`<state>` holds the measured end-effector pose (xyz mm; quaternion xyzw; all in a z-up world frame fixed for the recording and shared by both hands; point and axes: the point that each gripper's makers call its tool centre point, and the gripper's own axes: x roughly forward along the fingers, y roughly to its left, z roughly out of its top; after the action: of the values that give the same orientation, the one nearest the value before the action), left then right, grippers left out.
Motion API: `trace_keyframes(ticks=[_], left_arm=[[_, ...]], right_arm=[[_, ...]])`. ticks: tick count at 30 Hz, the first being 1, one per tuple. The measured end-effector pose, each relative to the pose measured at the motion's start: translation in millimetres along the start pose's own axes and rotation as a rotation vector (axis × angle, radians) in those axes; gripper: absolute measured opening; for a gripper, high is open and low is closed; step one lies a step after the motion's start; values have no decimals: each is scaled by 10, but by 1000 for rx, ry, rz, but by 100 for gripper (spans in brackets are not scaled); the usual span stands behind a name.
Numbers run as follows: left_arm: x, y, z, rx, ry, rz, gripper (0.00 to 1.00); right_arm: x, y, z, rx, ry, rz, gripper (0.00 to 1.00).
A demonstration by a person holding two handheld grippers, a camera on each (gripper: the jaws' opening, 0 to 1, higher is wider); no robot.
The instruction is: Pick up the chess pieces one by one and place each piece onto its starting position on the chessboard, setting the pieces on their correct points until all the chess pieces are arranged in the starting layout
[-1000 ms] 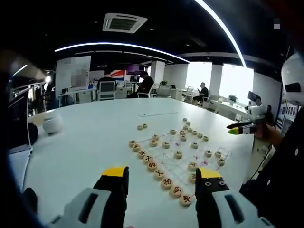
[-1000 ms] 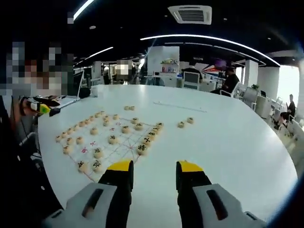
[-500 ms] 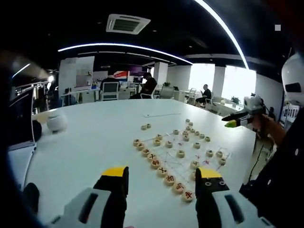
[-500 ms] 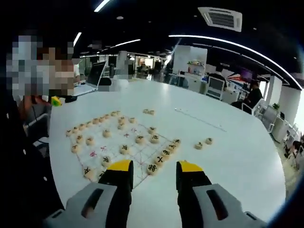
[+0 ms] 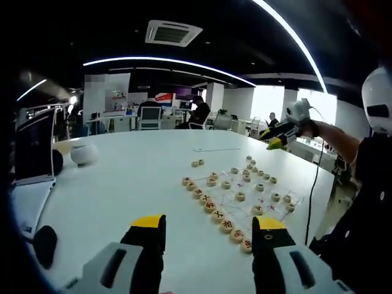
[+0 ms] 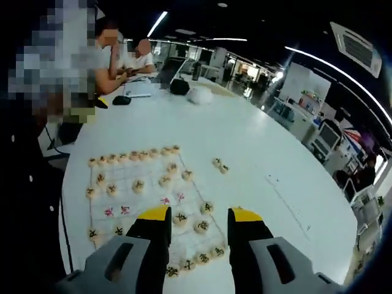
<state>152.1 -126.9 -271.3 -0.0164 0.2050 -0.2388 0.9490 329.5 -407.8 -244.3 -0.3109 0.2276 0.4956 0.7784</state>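
Both grippers, left (image 5: 208,228) and right (image 6: 199,219), hang open and empty above the board (image 6: 131,196); next, likely fetching the two stray pieces (image 6: 220,165) beyond its far edge.

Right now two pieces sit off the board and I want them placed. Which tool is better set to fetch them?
Right, probably. The right tool hangs over the chessboard, with the two loose pieces just beyond. The left tool sits back from the board's edge, farther away.
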Motion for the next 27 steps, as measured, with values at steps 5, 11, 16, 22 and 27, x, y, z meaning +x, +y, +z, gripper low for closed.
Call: trace_keyframes(ticks=[5,11,16,22,27], left_arm=[[-44,42,-28,-14,-6,18,58],[-64,44,-53,-24,-9,23,58],[-114,82,-55,-31,-16,37,58],[-172,123,-129,-49,-9,57,58],[-202,134,-166,-58,-5,67,58]], right_arm=[[384,-101,278,-93,46,80,37],[865,-209,500,-178,107,158,37],[1252,-305,488,-240,181,203,36],[1688,-315,389,-294,272,266,34],[1931,-363,341,-310,318,283,32]])
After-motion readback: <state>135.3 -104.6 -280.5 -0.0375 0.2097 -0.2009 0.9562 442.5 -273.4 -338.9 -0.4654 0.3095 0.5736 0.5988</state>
